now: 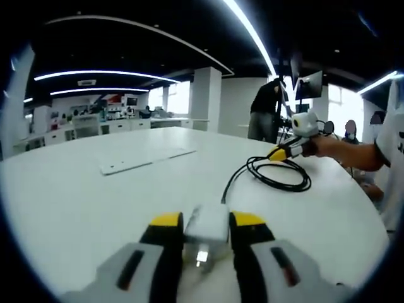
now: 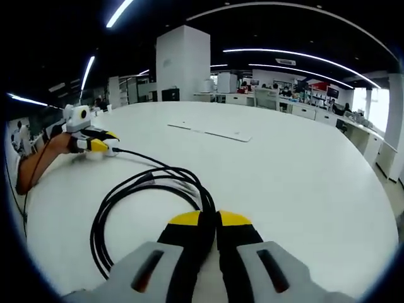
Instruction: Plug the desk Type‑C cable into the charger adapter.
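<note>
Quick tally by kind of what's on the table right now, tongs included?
Tongs: 2 (left, right)
White charger adapter: 1
Black cable: 1
Flat white panel: 1
Total: 5

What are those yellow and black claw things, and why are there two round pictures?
Those claws are grabbers that a person holds, one in each hand. Each grabber carries a small camera looking along its jaws, so you get two pictures of the same white table.

In the left gripper view, the left grabber squeezes a small white charger. Far off on the right you see the other grabber by a coiled black cable.

In the right gripper view, the right grabber has its jaws closed around that cable; whether they pinch it is hard to tell. A flat white sheet lies farther back.
</note>
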Motion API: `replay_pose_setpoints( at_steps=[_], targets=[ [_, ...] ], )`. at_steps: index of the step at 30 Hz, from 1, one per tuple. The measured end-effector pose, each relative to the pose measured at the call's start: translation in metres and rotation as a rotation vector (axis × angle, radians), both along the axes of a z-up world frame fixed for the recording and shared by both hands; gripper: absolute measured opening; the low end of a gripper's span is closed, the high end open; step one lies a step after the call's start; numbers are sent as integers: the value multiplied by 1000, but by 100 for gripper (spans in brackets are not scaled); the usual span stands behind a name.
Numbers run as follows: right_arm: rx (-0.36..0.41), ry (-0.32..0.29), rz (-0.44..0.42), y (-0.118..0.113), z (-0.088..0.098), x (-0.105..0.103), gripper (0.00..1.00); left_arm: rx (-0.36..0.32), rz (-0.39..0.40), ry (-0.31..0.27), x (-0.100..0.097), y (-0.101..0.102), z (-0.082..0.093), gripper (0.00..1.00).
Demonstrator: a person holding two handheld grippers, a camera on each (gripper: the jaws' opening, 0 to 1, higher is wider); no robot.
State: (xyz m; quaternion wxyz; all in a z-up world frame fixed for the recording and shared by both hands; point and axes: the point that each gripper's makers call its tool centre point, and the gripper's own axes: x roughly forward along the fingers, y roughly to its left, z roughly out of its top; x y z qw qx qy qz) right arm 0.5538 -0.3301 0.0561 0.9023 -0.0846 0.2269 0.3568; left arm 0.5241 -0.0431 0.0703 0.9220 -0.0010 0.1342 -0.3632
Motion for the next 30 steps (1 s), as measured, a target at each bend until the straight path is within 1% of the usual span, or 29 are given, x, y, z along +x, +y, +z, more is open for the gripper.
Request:
replay_pose_setpoints(
  at_steps=[5,15,17,22,26,28,30],
  targets=[
    [1,-9,-8,2,0,6,7,-8,9,-4,6,2,0,28],
    [4,-9,-13,5,-2,7,7,-10,15,-14,6,5,1,29],
    [6,-10,-15,5,-2,8,7,-26,18,-15,6,6,2,29],
    [2,-23,-9,6,-3,10,8,-24,20,-23,9,8,2,32],
    [37,-59,-9,7,2,15,10,-28,42,-50,12,12,5,39],
    [38,-84,-18,6,4,18,16,-42,58,-72,15,16,10,41],
    [44,-92,-21,5,5,20,20,-61,77,-93,17,18,15,46]
  ],
)
